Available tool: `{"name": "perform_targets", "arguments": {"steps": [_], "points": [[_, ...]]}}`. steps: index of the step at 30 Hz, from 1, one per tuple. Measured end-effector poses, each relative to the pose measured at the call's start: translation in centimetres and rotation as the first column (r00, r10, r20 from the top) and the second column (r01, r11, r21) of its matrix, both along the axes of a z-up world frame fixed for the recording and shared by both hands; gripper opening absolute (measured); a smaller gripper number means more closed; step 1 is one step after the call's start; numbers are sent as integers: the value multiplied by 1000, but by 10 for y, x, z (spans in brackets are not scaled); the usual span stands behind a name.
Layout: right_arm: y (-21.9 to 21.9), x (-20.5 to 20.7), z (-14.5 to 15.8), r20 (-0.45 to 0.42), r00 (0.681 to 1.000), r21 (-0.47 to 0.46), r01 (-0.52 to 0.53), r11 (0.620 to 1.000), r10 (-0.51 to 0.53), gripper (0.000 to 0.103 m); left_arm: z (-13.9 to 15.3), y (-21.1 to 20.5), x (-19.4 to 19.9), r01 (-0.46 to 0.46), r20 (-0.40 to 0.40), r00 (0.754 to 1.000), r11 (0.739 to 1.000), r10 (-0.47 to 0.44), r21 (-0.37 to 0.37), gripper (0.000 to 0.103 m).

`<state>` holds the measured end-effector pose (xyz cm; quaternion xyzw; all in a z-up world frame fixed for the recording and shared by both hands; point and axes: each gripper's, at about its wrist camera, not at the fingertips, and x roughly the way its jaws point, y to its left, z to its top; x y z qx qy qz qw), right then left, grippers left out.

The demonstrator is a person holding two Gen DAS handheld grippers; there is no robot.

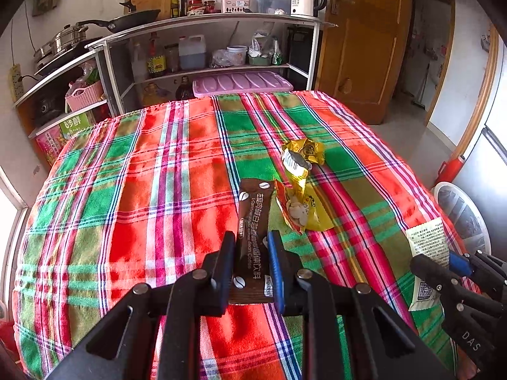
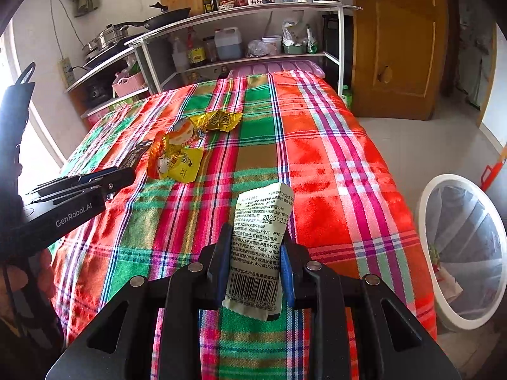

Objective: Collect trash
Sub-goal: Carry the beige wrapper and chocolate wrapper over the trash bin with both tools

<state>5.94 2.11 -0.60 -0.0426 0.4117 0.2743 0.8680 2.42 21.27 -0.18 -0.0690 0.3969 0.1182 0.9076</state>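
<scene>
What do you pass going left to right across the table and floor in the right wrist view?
Left gripper shut on the brown coffee sachet → orange and yellow snack wrapper → white packet held in the right gripper → white bin on the floor.

Both wrist views low over plaid table [image 1: 158,190], facing shelf [image 2: 240,12]; share wrappers [image 1: 301,190].

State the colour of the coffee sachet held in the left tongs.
Dark brown with white print; the coffee sachet shows best in the left wrist view.
</scene>
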Motion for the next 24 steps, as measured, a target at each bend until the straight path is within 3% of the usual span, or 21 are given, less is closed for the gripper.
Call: {"name": "perform_targets", "arguments": {"steps": [11,24], "points": [[-10,-13,16,46,999,27,-1,1000,0,28,25,-13,-26,17,67,998,1000,-17,5,22],[-50,-19,39,99,993,59,62,996,-68,28,50,-56,-28,111,126,985,993,-114,26,22]]}}
